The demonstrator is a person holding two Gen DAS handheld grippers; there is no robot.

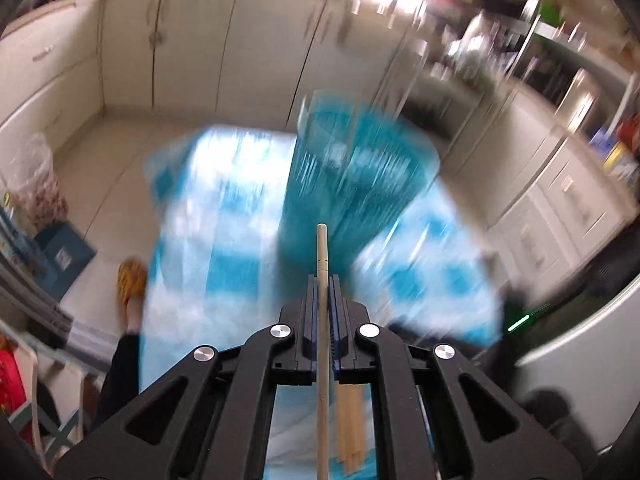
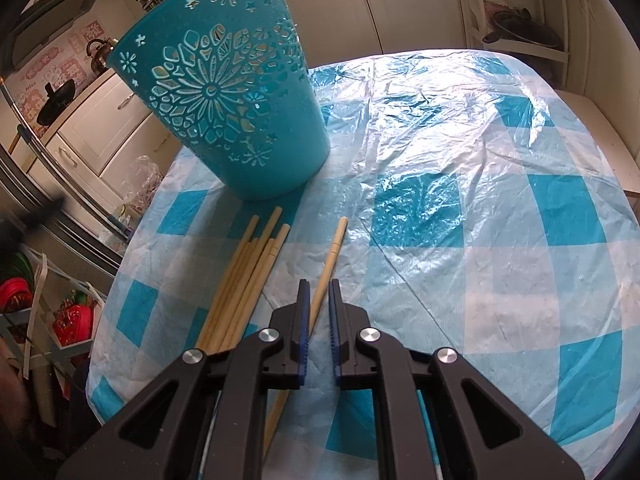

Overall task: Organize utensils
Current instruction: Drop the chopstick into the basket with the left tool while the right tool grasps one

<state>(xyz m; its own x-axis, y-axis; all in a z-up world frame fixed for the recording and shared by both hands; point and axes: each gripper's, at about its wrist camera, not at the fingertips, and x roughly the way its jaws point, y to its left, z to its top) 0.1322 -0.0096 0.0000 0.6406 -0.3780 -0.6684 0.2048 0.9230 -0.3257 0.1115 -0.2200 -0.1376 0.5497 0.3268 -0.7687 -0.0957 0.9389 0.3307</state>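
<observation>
No legible txt, labels or nos. anywhere; red wall decals (image 2: 60, 64) too blurry.

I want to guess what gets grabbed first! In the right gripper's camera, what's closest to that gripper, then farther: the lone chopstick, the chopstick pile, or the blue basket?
1. Lone chopstick, between the right gripper fingers.
2. Chopstick pile, just left.
3. Blue basket, far left.

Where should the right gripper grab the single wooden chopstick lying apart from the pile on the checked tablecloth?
Grip the single wooden chopstick along its mid shaft, coming down from above with the jaws across its width. It lies flat and thin on the blue checked tablecloth, clear of the chopstick pile, and the right gripper already straddles it.
</observation>
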